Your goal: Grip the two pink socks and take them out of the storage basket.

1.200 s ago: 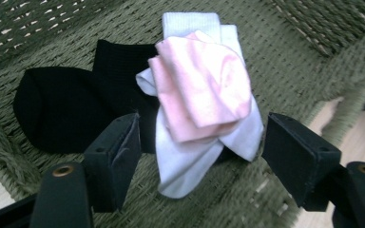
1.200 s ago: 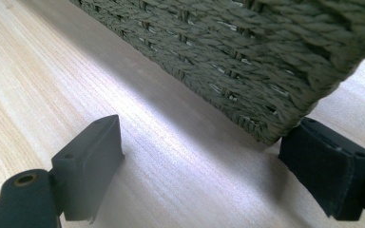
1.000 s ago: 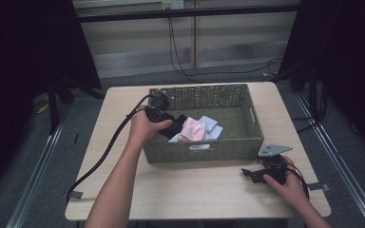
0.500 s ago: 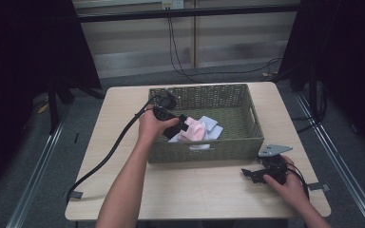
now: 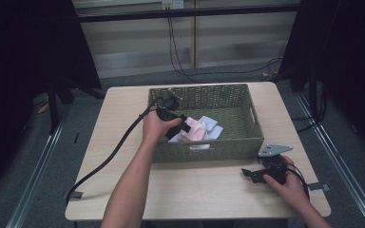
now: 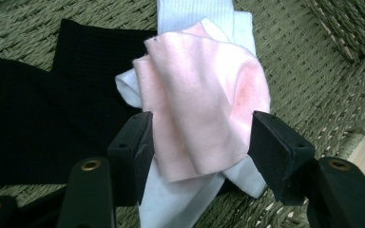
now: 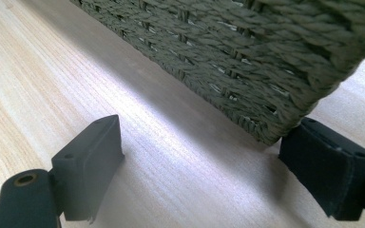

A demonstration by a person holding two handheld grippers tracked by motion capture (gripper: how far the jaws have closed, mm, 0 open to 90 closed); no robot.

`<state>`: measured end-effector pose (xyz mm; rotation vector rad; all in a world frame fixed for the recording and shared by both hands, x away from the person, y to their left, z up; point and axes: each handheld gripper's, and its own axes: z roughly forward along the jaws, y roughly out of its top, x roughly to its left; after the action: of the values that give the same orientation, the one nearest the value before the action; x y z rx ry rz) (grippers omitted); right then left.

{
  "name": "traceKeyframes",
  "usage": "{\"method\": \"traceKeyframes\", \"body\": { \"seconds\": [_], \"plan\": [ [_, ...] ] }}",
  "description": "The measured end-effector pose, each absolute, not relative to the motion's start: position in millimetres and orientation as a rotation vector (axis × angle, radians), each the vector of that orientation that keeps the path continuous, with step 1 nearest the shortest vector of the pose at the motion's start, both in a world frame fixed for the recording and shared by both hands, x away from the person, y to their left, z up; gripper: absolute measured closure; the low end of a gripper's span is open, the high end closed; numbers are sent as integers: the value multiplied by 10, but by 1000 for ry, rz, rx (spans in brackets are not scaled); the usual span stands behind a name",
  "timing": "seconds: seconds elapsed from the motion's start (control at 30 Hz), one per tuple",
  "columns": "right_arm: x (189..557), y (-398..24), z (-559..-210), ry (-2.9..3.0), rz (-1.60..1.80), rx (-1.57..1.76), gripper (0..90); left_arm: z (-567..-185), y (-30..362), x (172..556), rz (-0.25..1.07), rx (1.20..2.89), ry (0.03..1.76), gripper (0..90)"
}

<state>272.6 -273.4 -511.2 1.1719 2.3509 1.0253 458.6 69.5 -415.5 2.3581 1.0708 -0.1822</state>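
Observation:
A green woven basket (image 5: pixel 209 148) stands mid-table. Inside it lie a pink sock (image 6: pixel 204 95) over a white sock (image 6: pixel 190 14), beside a black cloth (image 6: pixel 33 123). My left gripper (image 6: pixel 202 147) reaches into the basket and stands open, one jaw on each side of the pink sock, their inner faces at its edges. From above, the left gripper (image 5: pixel 184 125) is at the pink sock (image 5: pixel 195 131), with the white sock (image 5: pixel 212 125) to its right. My right gripper (image 5: pixel 249 174) rests low over the table at the front right, open, with nothing between its jaws.
In the right gripper view a basket corner (image 7: pixel 285 114) sits close ahead of the right gripper (image 7: pixel 209 161), near one jaw. The left gripper's thick black cable (image 5: pixel 109 156) trails across the wooden table (image 5: pixel 204 194) to its front left edge.
My left gripper has moved right, from the basket's left rim in over the socks. The right gripper has stayed in place.

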Motion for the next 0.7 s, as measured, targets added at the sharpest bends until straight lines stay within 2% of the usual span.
{"method": "traceKeyframes", "body": {
  "seconds": [0.13, 0.23, 0.33, 0.37, 0.43, 0.47, 0.57, 0.6, 0.7],
  "plan": [
    [2727, -2734, -5112, 2351, 1025, 1170, 137, -4177, 682, 4614, -220, 2374, 1087, 407],
    [2726, -2734, -5112, 2351, 1025, 1170, 136, -4188, 645, 4648, -185, 2406, 1069, 400],
    [2726, -2734, -5112, 2351, 1025, 1171, 137, -4217, 582, 4667, -207, 2404, 1037, 412],
    [2726, -2734, -5113, 2351, 1026, 1170, 137, -4228, 574, 4673, -210, 2414, 1045, 532],
    [2726, -2734, -5112, 2351, 1025, 1170, 137, -4248, 584, 4694, -207, 2432, 1044, 566],
    [2726, -2734, -5113, 2351, 1026, 1170, 137, -4252, 593, 4696, -210, 2427, 1040, 685],
    [2726, -2734, -5113, 2351, 1026, 1170, 137, -4215, 608, 4694, -208, 2428, 1041, 829],
    [2726, -2734, -5113, 2351, 1026, 1170, 137, -4215, 608, 4694, -208, 2428, 1041, 860],
    [2726, -2734, -5112, 2351, 1026, 1170, 136, -4125, 645, 4687, -191, 2416, 1041, 871]
  ]
}}
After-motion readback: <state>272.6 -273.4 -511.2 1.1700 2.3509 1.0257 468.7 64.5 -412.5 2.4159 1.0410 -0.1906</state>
